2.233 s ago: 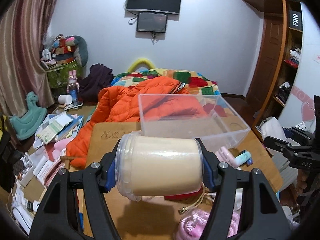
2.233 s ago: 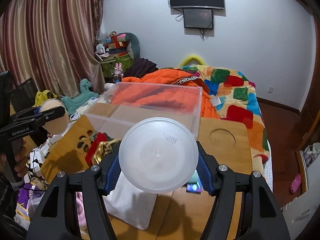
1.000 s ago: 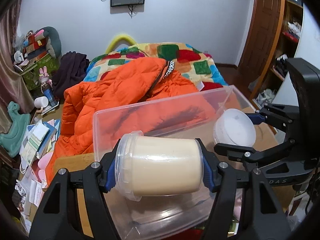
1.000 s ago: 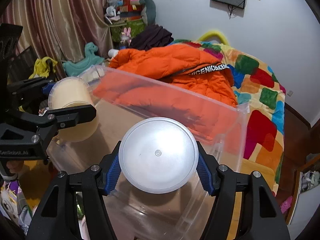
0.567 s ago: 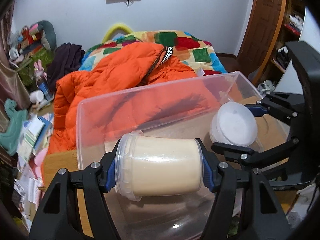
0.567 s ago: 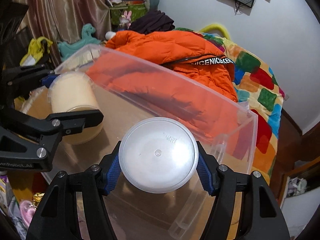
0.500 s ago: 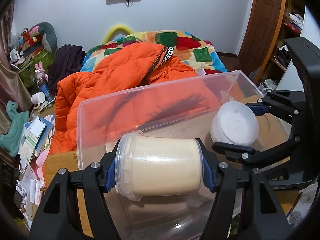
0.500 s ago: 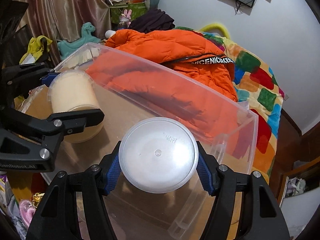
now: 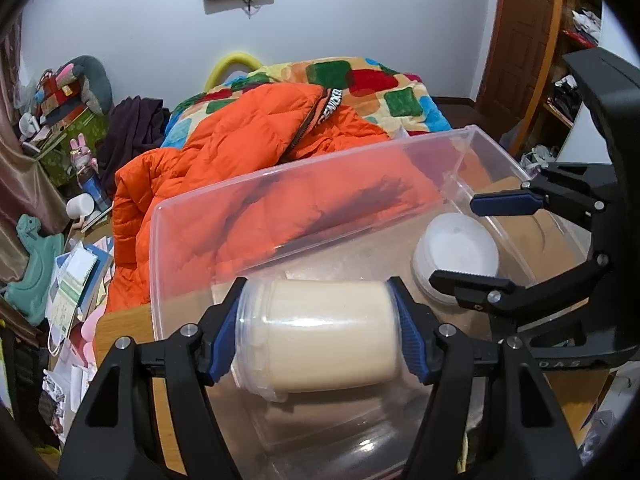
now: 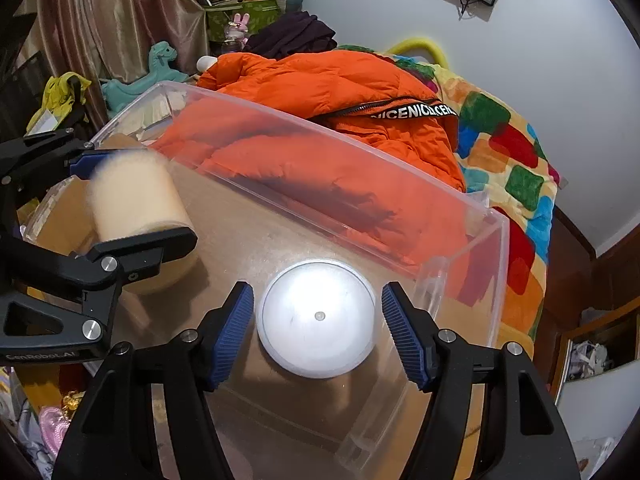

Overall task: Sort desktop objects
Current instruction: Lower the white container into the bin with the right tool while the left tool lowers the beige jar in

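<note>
Two jars [image 9: 320, 332] [image 10: 318, 320] in one clear bin [image 10: 460, 200].

Inside the clear storage bin [image 10: 460, 208], on its floor toward the right end: the white lidded tub [image 10: 318, 318], between the parted fingers of the right gripper [image 10: 318, 334], touching neither. Toward the bin's left end: the cream-filled jar [image 9: 320, 334], on its side, clamped in the left gripper [image 9: 318, 334]. Behind the bin's far wall: a puffer jacket [image 10: 340, 80] on the bed [image 10: 516, 168]. Under the bin: a wooden desk [image 9: 120, 320]
</note>
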Demonstrator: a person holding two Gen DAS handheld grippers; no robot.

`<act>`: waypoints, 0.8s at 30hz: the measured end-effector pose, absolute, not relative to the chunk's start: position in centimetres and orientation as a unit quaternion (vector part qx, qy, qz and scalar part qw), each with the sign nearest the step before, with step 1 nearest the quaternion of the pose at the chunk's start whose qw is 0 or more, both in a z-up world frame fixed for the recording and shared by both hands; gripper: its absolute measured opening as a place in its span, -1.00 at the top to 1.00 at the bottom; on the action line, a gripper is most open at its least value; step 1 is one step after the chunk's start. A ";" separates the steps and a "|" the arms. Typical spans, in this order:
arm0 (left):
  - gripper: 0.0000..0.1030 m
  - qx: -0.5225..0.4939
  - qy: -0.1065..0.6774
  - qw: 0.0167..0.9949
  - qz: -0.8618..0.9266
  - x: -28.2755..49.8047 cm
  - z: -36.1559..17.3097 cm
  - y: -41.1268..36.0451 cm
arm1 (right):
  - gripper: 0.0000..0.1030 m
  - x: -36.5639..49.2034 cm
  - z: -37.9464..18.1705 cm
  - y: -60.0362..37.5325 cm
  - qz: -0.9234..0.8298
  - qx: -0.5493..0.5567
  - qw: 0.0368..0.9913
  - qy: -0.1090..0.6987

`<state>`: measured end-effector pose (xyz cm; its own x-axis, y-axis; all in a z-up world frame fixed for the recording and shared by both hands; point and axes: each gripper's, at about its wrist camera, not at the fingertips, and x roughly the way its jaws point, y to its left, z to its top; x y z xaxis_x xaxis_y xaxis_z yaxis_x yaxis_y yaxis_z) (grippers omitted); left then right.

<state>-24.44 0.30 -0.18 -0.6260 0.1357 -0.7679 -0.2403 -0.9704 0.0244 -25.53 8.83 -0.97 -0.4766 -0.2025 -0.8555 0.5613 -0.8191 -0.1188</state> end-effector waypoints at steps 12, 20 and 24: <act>-0.49 -0.362 0.075 0.085 0.925 -21.4 4.5 0.1 | -0.53 -22.1 3.0 10.3 -0.865 0.409 0.214 0.199; -0.78 -0.330 0.063 0.069 0.939 -17.8 7.6 -1.2 | -0.57 -18.9 7.1 12.0 -0.887 0.370 0.217 0.168; -0.80 -0.317 0.058 0.057 0.945 -15.8 8.4 -2.0 | -0.58 -16.8 8.5 12.7 -0.895 0.351 0.219 0.167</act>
